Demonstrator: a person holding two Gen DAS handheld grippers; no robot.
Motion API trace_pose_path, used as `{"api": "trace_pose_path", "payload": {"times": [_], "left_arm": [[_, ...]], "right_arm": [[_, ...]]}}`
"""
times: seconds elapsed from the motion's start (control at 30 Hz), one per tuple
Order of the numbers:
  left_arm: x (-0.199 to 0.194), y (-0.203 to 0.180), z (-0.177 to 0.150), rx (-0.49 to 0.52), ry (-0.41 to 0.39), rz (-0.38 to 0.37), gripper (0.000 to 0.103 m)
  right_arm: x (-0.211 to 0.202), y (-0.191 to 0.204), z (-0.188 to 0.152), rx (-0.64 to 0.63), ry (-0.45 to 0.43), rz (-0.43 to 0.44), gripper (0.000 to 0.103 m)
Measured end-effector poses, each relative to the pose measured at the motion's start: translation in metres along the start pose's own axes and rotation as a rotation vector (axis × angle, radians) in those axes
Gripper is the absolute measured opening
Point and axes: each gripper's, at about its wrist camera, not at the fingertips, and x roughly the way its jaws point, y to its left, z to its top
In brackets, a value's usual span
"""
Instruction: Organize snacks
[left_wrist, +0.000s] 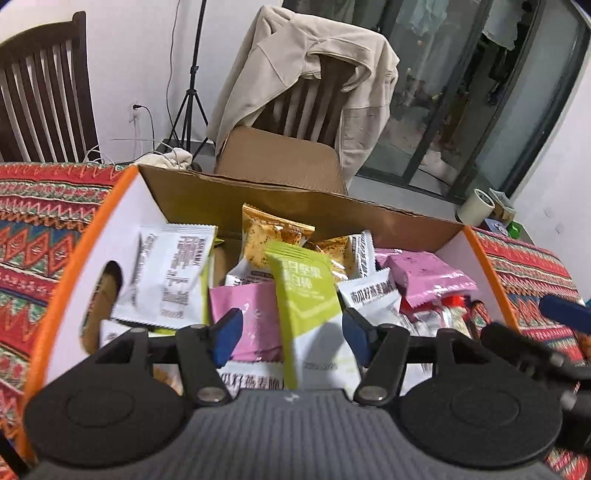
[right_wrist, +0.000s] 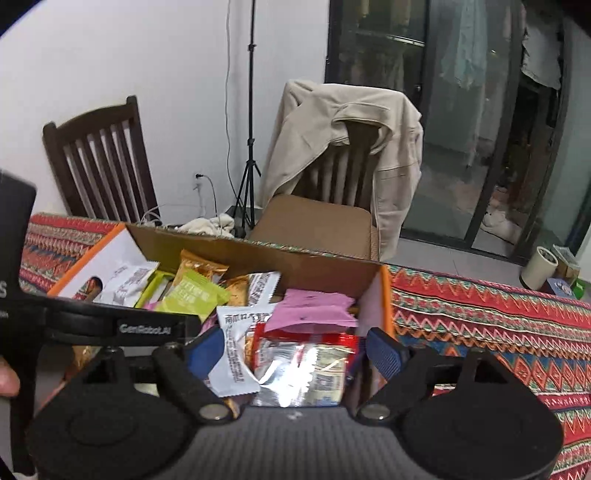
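Note:
An open cardboard box with white and orange side flaps holds several snack packets: white, pink, orange and a green-and-white bar packet. My left gripper is open just above the pile, its blue pads either side of the green-and-white packet and a pink packet. My right gripper is open over the box's right end, above a red and silver foil packet and a white packet. The right gripper also shows at the right edge of the left wrist view.
The box sits on a table with a red patterned cloth. Behind it are a chair draped with a beige jacket, a second dark wooden chair, a tripod stand and glass doors. A white cup stands at the far right.

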Motion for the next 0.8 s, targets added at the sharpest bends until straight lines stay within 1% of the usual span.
{"api": "trace_pose_path", "payload": {"times": [0.03, 0.07, 0.13, 0.23, 0.27, 0.3, 0.33, 0.4, 0.47, 0.53, 0.57, 0.67, 0.8], "left_arm": [[-0.009, 0.002, 0.001, 0.01, -0.005, -0.006, 0.063], [-0.019, 0.002, 0.002, 0.028, -0.013, -0.006, 0.066], [-0.047, 0.006, 0.005, 0.072, -0.048, 0.002, 0.07], [-0.091, 0.012, 0.007, 0.13, -0.098, 0.011, 0.081], [-0.106, 0.013, 0.009, 0.15, -0.11, 0.009, 0.086], [-0.123, 0.016, 0.008, 0.171, -0.125, 0.01, 0.089], [-0.143, 0.019, 0.006, 0.193, -0.143, 0.019, 0.091], [-0.177, 0.024, 0.002, 0.209, -0.18, 0.044, 0.1], [-0.207, 0.028, -0.003, 0.205, -0.219, 0.04, 0.1], [-0.234, 0.033, -0.009, 0.193, -0.256, 0.041, 0.101], [-0.247, 0.033, -0.013, 0.188, -0.271, 0.044, 0.102], [-0.276, 0.032, -0.025, 0.185, -0.3, 0.043, 0.102], [-0.321, 0.026, -0.055, 0.179, -0.361, 0.032, 0.103]], "right_arm": [[-0.006, -0.003, 0.001, 0.005, -0.005, -0.001, 0.084], [-0.011, -0.004, 0.003, 0.009, -0.009, -0.003, 0.084], [-0.026, -0.008, 0.006, 0.015, -0.018, -0.001, 0.084], [-0.054, -0.018, 0.012, 0.045, -0.024, 0.021, 0.084], [-0.065, -0.021, 0.014, 0.051, -0.03, 0.017, 0.084], [-0.076, -0.023, 0.016, 0.05, -0.038, 0.006, 0.085], [-0.088, -0.025, 0.017, 0.047, -0.044, -0.005, 0.088], [-0.112, -0.029, 0.02, 0.032, -0.058, -0.022, 0.089], [-0.143, -0.03, 0.018, 0.014, -0.075, -0.031, 0.091], [-0.17, -0.031, 0.014, 0.012, -0.098, -0.031, 0.1], [-0.183, -0.031, 0.012, 0.016, -0.114, -0.032, 0.102], [-0.213, -0.025, 0.003, 0.019, -0.135, -0.033, 0.102], [-0.248, -0.016, -0.011, 0.019, -0.165, -0.024, 0.102]]}}
